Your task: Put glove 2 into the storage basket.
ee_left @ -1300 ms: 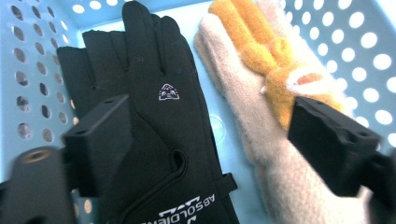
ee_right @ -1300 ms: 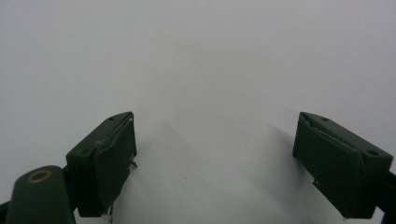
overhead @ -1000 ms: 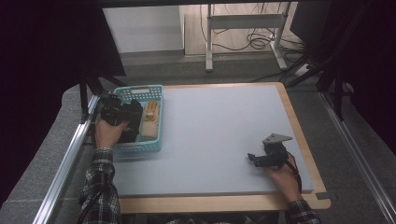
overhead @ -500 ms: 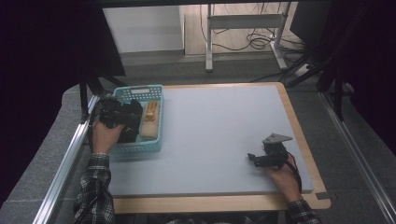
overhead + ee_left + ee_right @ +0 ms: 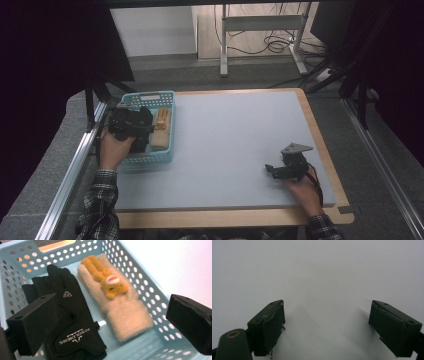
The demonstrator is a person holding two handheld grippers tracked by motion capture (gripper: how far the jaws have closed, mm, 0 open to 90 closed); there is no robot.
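Note:
A light blue perforated basket [image 5: 167, 102] [image 5: 155, 293] stands at the left of the grey table. Inside lie a black glove [image 5: 72, 325] with white lettering and a cream knitted glove [image 5: 120, 307] [image 5: 161, 127] bearing an orange plush animal [image 5: 107, 281]. My left gripper [image 5: 131, 125] [image 5: 112, 325] hovers over the basket, open, its jaws wide apart above both gloves and holding nothing. My right gripper [image 5: 278, 169] [image 5: 327, 327] rests low over the bare table at the front right, open and empty.
The grey mat [image 5: 240, 135] lies on a wooden-edged table [image 5: 320, 140]. Metal rails [image 5: 75, 170] run along the left and right sides. A metal stand [image 5: 260, 30] and cables sit on the floor beyond the table.
The left hand and its gripper have shifted slightly over the basket. The right gripper has stayed put.

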